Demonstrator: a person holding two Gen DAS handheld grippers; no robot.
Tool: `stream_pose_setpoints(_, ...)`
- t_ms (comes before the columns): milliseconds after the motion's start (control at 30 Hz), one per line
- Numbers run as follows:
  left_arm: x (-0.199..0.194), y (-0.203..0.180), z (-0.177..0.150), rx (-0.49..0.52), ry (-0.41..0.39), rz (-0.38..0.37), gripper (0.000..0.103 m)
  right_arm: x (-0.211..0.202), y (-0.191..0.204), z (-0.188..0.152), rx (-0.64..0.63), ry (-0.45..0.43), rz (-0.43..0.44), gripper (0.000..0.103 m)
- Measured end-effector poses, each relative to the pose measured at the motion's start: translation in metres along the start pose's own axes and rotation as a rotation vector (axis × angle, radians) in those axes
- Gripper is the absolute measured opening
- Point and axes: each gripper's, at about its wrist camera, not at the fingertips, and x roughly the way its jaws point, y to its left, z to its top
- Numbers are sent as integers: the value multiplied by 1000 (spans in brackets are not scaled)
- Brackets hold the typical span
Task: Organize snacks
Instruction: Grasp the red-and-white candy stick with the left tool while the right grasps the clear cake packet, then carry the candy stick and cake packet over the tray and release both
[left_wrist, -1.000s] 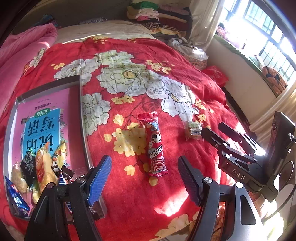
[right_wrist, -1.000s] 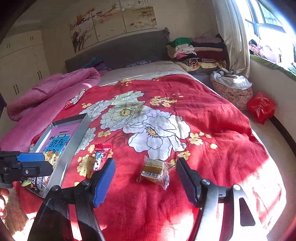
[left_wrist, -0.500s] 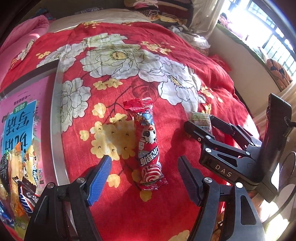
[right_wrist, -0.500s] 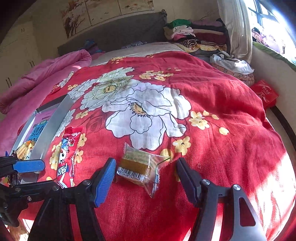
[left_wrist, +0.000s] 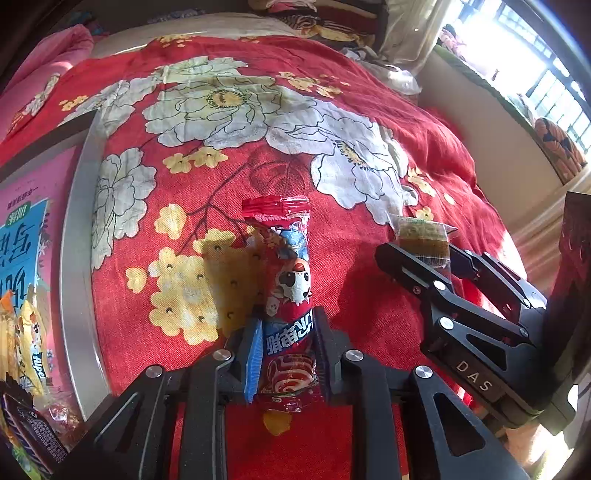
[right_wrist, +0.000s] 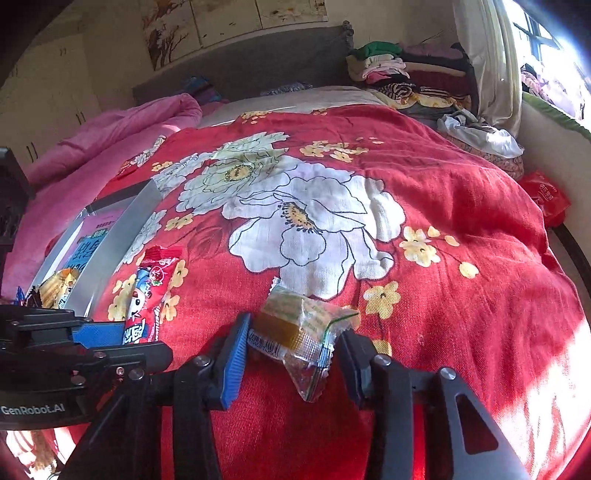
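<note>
**Two claws, two snacks on the red bed**

The left gripper (left_wrist: 287, 356) has squeezed tight on the long red snack pack (left_wrist: 286, 288). Its two pads press both sides of the pack's near end, and the pack lies on the red flower blanket (left_wrist: 332, 122).

The right gripper (right_wrist: 290, 352) has just been closing around the small clear snack bag (right_wrist: 299, 328). The blue pad touches one side; the other pad sits at the bag's edge.

The silver tray (left_wrist: 75, 258) with more snacks lies beside them, to the left.
</note>
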Motion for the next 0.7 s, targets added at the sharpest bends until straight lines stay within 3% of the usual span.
stream_pose_setpoints(400,-44,15,-10,-12,-77,-37,18,-31,10,1,30,-64,82,44)
stream_pose_setpoints(700,-87,36,-19,-36,-143,-48,18,-54,43,0,-3,-86,141,45)
